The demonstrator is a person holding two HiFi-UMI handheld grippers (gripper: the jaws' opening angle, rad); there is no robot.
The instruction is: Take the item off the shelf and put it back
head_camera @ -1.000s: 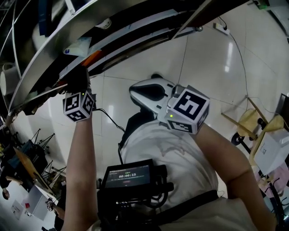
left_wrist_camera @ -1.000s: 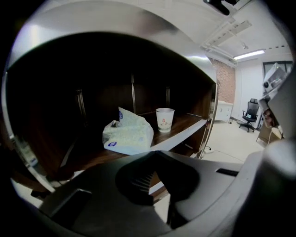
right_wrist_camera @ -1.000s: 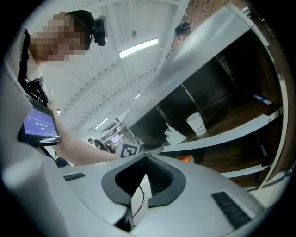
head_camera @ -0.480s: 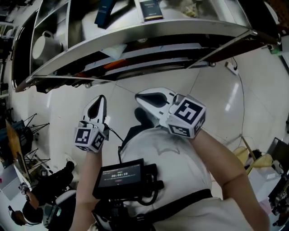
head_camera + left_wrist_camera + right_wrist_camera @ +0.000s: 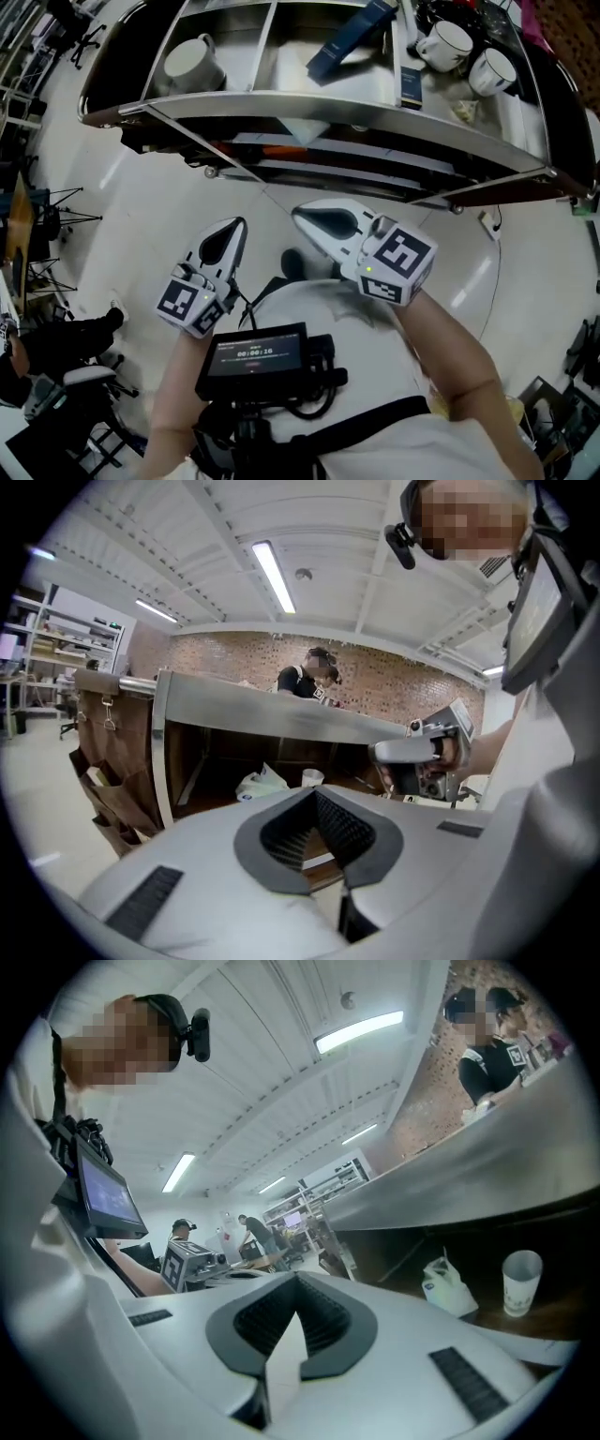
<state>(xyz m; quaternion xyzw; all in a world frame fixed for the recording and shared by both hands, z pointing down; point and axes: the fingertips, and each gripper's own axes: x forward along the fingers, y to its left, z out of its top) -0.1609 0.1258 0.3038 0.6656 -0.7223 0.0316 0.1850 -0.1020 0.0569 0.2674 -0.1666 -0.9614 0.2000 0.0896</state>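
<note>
A slanted blue box point(image 5: 349, 42) lies in the middle compartment of the metal shelf point(image 5: 309, 105), with a dark flat box point(image 5: 410, 84) beside it. One white mug point(image 5: 192, 61) stands in the left compartment. Both grippers hang below the shelf front, near the person's chest, apart from everything on the shelf. My left gripper point(image 5: 234, 228) point(image 5: 315, 791) is shut, with nothing in its jaws. My right gripper point(image 5: 304, 212) point(image 5: 298, 1281) is also shut and empty. On the lower shelf lie a white plastic bag point(image 5: 261, 782) point(image 5: 448, 1288) and a paper cup point(image 5: 520, 1282).
Two more white cups point(image 5: 448, 42) stand at the shelf's right end. A brown hanging organiser point(image 5: 112, 771) hangs at the shelf's left side. A screen unit point(image 5: 255, 356) is strapped to the person's chest. Other people stand behind the shelf point(image 5: 309, 677).
My left gripper has come down from the shelf's front edge to chest height beside the right one. The head view has swung so the shelf's top compartments show. The right gripper has hardly moved.
</note>
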